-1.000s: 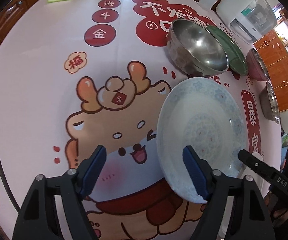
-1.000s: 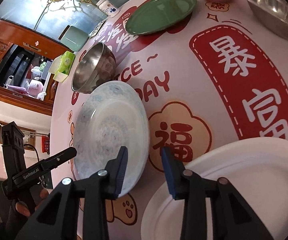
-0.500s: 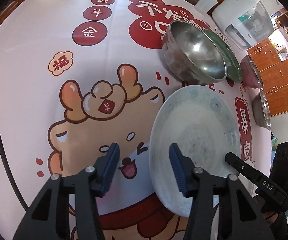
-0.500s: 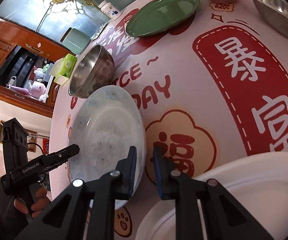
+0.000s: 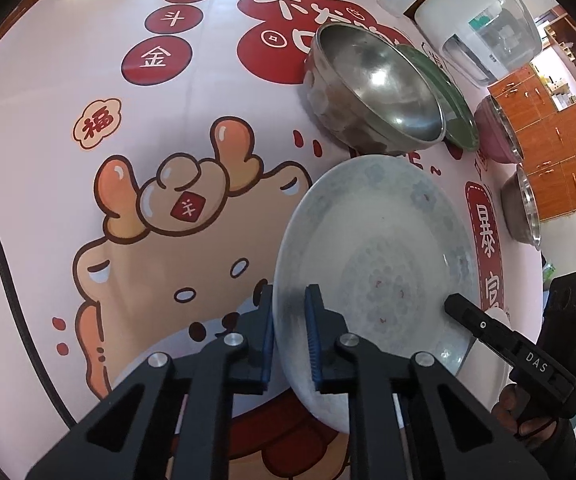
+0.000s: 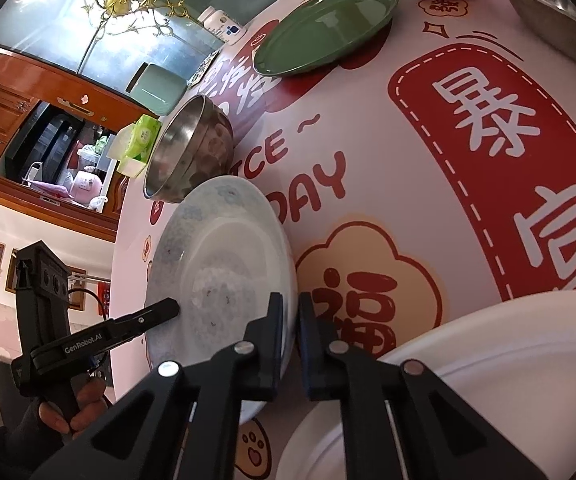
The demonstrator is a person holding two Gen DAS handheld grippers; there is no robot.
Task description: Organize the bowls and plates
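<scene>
Both hand-held grippers clamped on opposite rims of round pale-blue patterned ceramic plate (image 5: 372, 248): left hand-held gripper (image 5: 290, 336), right hand-held gripper (image 6: 290, 340). Lift evenly, level, clear of steel bowl (image 5: 376, 88).

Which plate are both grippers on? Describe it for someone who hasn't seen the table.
On the cartoon-print tablecloth, find the steel bowl by the red lettering; the plate lies just in front of it. It is pale blue-white with a faint floral pattern, unlike the plain green plate and plain white plate.
</scene>
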